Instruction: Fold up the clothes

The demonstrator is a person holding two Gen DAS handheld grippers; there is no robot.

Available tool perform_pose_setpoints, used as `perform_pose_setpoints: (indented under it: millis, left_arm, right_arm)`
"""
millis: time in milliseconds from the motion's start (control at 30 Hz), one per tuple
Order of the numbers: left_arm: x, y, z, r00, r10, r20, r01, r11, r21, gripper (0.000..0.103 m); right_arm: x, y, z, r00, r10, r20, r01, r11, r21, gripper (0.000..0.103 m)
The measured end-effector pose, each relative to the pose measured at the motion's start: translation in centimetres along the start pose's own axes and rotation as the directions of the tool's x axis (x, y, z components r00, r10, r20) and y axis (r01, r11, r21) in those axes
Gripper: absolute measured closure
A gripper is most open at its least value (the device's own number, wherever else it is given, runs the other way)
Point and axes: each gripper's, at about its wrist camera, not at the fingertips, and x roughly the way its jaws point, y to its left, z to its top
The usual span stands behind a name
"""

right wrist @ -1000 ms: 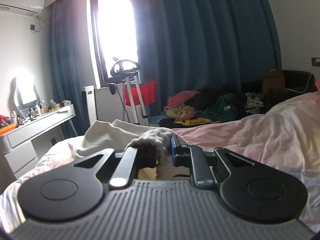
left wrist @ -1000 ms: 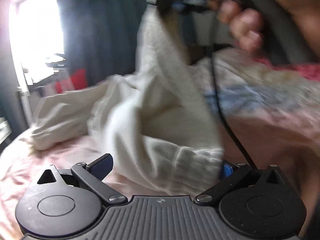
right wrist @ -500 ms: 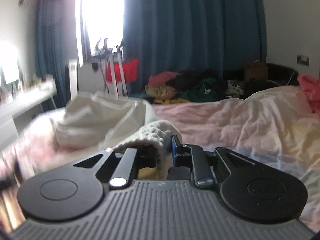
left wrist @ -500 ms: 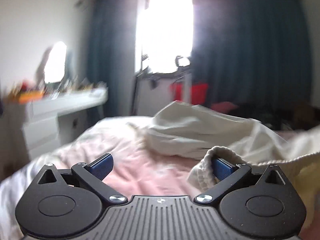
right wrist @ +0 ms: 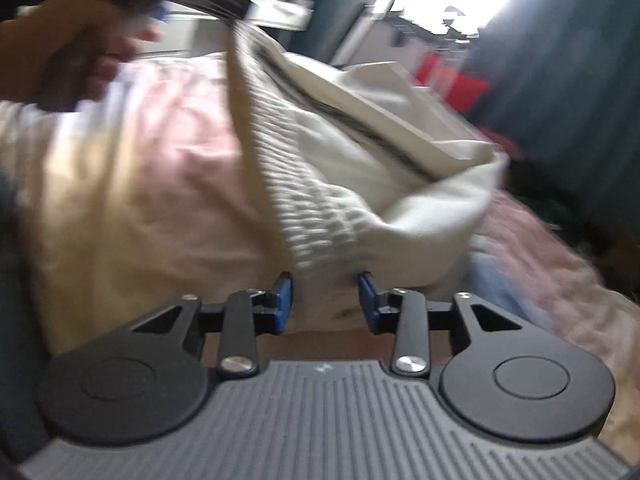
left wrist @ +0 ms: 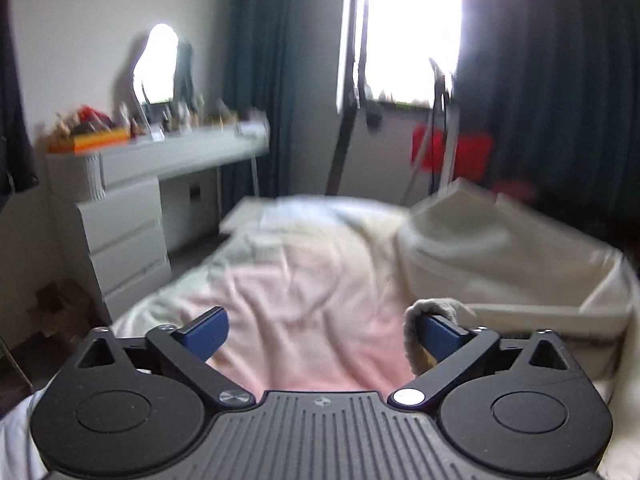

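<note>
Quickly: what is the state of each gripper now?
Left gripper: open; cream knit garment only hooked over one finger.
Right gripper: open, has just been opening; garment between fingers, not pressed.

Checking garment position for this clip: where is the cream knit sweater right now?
The cream sweater lies on the pink bedding, ahead of the right gripper in the right wrist view.
</note>
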Motion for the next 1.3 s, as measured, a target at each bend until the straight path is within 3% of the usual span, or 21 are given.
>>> perform_pose_setpoints:
  millis: [67, 133, 233, 300, 367, 433, 500, 533, 633, 700, 800, 867, 933, 1000, 1067, 1133, 1200, 1300]
  left_arm:
    - [2.1, 1.1, 0.0, 0.996, -0.029, -0.083, 0.029, 1.000, -0.007, 0.003]
    - [3.2, 2.1, -0.1, 0.984, -0.088, -0.158, 0.085, 0.996, -0.023, 0.005]
    - [2.0, 2.7, -0.3, 0.974, -0.147, -0.170, 0.155, 0.987, 0.036, 0.004]
    - [0.8, 3.8, -0.8, 0.965, -0.207, -0.163, 0.217, 0.975, 0.049, 0.002]
    - [0.2, 5.1, -1.3, 0.933, -0.315, -0.175, 0.314, 0.949, -0.030, 0.002]
    - [-0.2, 6.3, -1.6, 0.894, -0.407, -0.185, 0.390, 0.913, -0.121, 0.002]
    - [-0.1, 6.9, -1.3, 0.873, -0.466, -0.142, 0.433, 0.876, -0.213, 0.002]
    - [0.0, 7.2, -1.1, 0.862, -0.494, -0.112, 0.456, 0.854, -0.253, 0.002]
    - [1.1, 6.7, -1.1, 0.817, -0.564, -0.119, 0.509, 0.803, -0.310, 0.002]
    - [2.5, 5.5, -1.7, 0.803, -0.569, -0.179, 0.507, 0.810, -0.296, 0.003]
    - [4.7, 3.6, -2.8, 0.798, -0.544, -0.259, 0.486, 0.835, -0.257, 0.004]
    - [6.1, 2.6, -3.4, 0.794, -0.545, -0.268, 0.481, 0.834, -0.270, 0.009]
    - [7.3, 1.6, -4.0, 0.792, -0.544, -0.278, 0.474, 0.834, -0.282, 0.015]
    - [8.2, 0.8, -4.7, 0.791, -0.540, -0.289, 0.463, 0.836, -0.294, 0.032]
    - [8.3, 0.7, -4.9, 0.818, -0.497, -0.289, 0.428, 0.862, -0.272, 0.049]
    - [8.2, 0.9, -4.9, 0.851, -0.448, -0.275, 0.383, 0.887, -0.259, 0.062]
    - [7.9, 2.0, -4.7, 0.850, -0.465, -0.247, 0.379, 0.866, -0.325, 0.077]
    - [6.4, 2.6, -3.9, 0.859, -0.478, -0.182, 0.397, 0.847, -0.354, 0.080]
  right_arm:
    - [-0.1, 0.1, 0.4, 0.990, 0.142, 0.004, -0.142, 0.988, 0.058, 0.052]
    - [-0.9, -0.2, 0.5, 0.969, 0.243, 0.046, -0.247, 0.962, 0.113, 0.025]
    - [-2.0, -2.2, 0.6, 0.950, 0.286, 0.122, -0.308, 0.923, 0.231, 0.020]
    - [-2.4, -4.3, 0.2, 0.942, 0.287, 0.174, -0.333, 0.866, 0.373, 0.020]
    - [-2.2, -7.5, -0.9, 0.939, 0.269, 0.212, -0.343, 0.740, 0.578, 0.021]
    - [-0.9, -10.1, -3.1, 0.946, 0.250, 0.207, -0.316, 0.565, 0.762, 0.021]
    - [0.5, -12.1, -5.5, 0.956, 0.232, 0.181, -0.260, 0.380, 0.888, 0.020]
    - [1.3, -12.8, -6.7, 0.961, 0.224, 0.159, -0.223, 0.294, 0.929, 0.018]
    - [3.7, -13.8, -10.1, 0.955, 0.263, 0.140, -0.157, 0.046, 0.987, 0.018]
    - [5.0, -13.6, -10.7, 0.930, 0.301, 0.210, -0.206, -0.047, 0.978, 0.018]
    - [6.4, -13.2, -8.6, 0.930, 0.314, 0.193, -0.222, 0.059, 0.973, 0.018]
    - [7.6, -12.9, -7.8, 0.932, 0.319, 0.170, -0.209, 0.092, 0.974, 0.018]
    - [8.8, -12.7, -7.9, 0.923, 0.333, 0.191, -0.220, 0.050, 0.974, 0.018]
    - [9.5, -12.8, -7.8, 0.918, 0.336, 0.210, -0.239, 0.046, 0.970, 0.018]
    - [10.0, -12.6, -7.4, 0.916, 0.332, 0.225, -0.262, 0.068, 0.963, 0.018]
    - [10.1, -12.3, -7.3, 0.912, 0.331, 0.244, -0.280, 0.065, 0.958, 0.018]
    - [10.0, -12.5, -7.6, 0.904, 0.326, 0.276, -0.297, 0.015, 0.955, 0.018]
    - [9.2, -12.6, -8.1, 0.890, 0.301, 0.341, -0.332, -0.083, 0.940, 0.017]
